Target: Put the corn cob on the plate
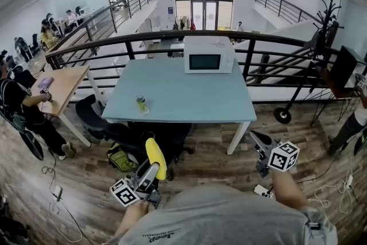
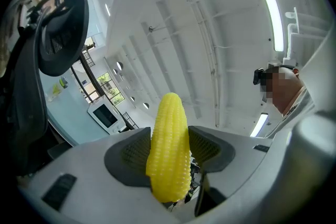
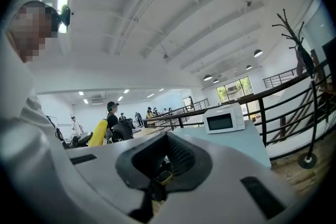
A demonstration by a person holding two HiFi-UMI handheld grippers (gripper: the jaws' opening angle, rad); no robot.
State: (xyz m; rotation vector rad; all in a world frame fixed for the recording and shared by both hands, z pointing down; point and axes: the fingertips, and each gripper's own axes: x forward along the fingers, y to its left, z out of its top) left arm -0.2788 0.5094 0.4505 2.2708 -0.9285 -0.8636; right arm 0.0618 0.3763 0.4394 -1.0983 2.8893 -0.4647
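Your head view looks forward-down at the blue surface (image 1: 189, 94) from well back; left gripper view tilts up at the ceiling (image 2: 210, 18), right one level, both hugging their jaws; all share the microwave (image 1: 209, 55)

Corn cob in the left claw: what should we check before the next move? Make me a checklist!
1. Corn cob clamped between the left claw's pads: ok.
2. Cob sticks well past the pads, free to set down: ok.
3. Plate in sight: not ok, no view shows one.
4. Bare room on the table: ok; only a microwave and a small jar stand on it.
5. Right claw free to help: ok, jaws together with nothing between them.
6. Clear way to the table: cannot tell; dark chairs stand before it.
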